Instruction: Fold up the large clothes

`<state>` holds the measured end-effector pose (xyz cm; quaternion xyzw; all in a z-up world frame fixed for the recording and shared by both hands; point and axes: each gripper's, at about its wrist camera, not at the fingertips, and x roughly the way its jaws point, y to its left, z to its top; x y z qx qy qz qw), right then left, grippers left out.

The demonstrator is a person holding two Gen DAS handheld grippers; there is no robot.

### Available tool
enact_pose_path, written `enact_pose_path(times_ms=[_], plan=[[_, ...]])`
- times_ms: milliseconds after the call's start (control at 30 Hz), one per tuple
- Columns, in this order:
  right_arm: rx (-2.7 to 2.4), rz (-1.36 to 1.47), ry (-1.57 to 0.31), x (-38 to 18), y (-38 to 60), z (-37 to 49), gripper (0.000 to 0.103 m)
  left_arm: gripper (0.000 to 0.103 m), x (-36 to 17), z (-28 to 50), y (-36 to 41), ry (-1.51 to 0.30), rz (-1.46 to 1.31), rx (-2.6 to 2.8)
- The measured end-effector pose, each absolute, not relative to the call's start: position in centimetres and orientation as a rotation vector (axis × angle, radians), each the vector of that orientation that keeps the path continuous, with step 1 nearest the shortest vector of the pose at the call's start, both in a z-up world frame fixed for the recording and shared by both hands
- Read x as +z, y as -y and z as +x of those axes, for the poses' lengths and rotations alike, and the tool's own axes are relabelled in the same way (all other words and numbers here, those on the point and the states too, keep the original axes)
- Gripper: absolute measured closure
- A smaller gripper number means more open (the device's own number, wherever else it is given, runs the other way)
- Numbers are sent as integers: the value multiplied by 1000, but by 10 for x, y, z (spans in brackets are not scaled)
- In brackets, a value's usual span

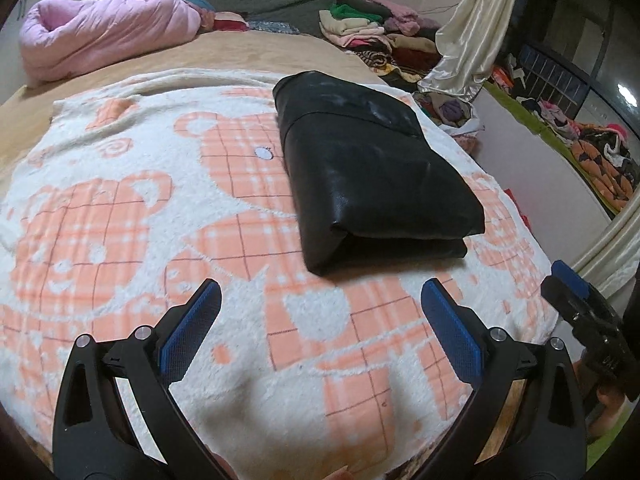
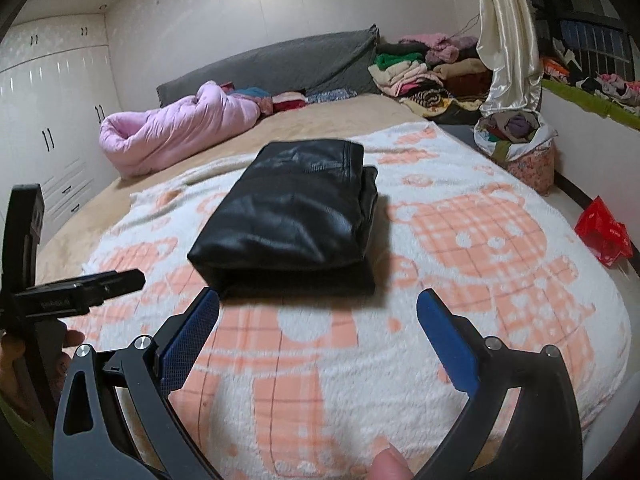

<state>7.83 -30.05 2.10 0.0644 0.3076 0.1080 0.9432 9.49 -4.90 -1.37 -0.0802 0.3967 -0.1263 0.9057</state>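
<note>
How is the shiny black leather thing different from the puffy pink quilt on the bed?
The shiny black leather garment is folded into a flat, neat rectangle; the puffy pink quilt is bunched into a loose roll. The black one lies on the white-and-orange bear blanket; the pink one sits farther back on the tan sheet. Both rest on the same bed.

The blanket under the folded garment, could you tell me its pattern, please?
White blanket with peach checked bears, clearest in the right wrist view.

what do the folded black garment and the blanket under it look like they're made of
The folded black garment looks like leather or faux leather: a smooth surface with a soft sheen and fine creases. Which of the two cannot be told. The blanket looks like plush fleece: a fuzzy, matte pile with an orange plaid bear pattern.
</note>
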Motion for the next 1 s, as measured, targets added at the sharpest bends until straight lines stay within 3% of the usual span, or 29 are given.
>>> enact_pose_path(times_ms=[1000], plan=[[218, 109, -652, 19, 295, 76, 4, 9, -19, 84, 50, -829, -121, -226]])
